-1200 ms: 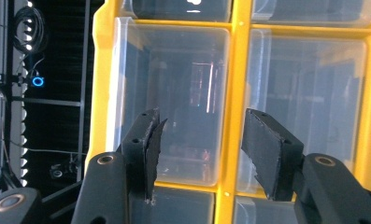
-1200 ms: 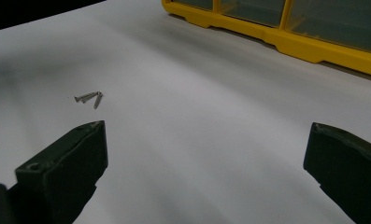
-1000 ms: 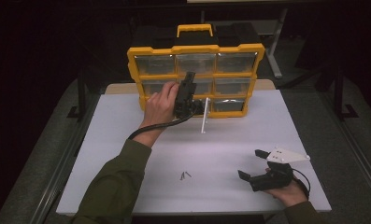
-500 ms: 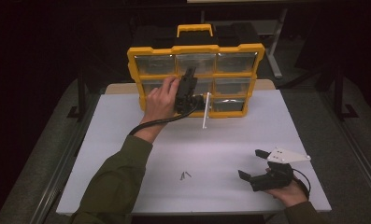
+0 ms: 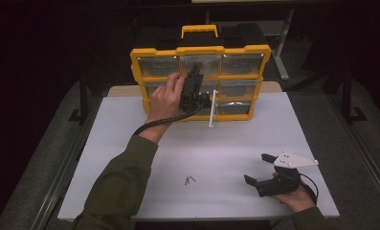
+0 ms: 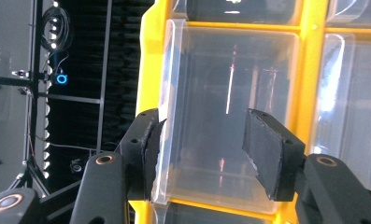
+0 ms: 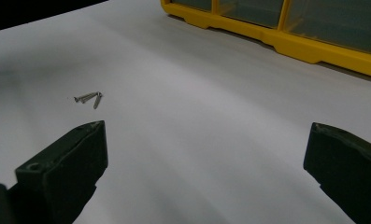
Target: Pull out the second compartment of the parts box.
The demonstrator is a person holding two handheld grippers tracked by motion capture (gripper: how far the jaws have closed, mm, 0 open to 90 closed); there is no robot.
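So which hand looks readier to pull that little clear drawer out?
Probably the left: its gripper already has its fingers on either side of the clear drawer in the yellow organizer. The right gripper rests far off, open.

the upright yellow plastic organiser with clear drawers (image 5: pixel 235 51) blocks the white table's (image 5: pixel 273 129) far edge. two small metal screws (image 5: pixel 189 180) lie on the open near half; bare tabletop surrounds them.

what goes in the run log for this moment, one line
left claw: around clear drawer in yellow organizer, grip unclear | right claw: open, empty, over table | screws: loose on table
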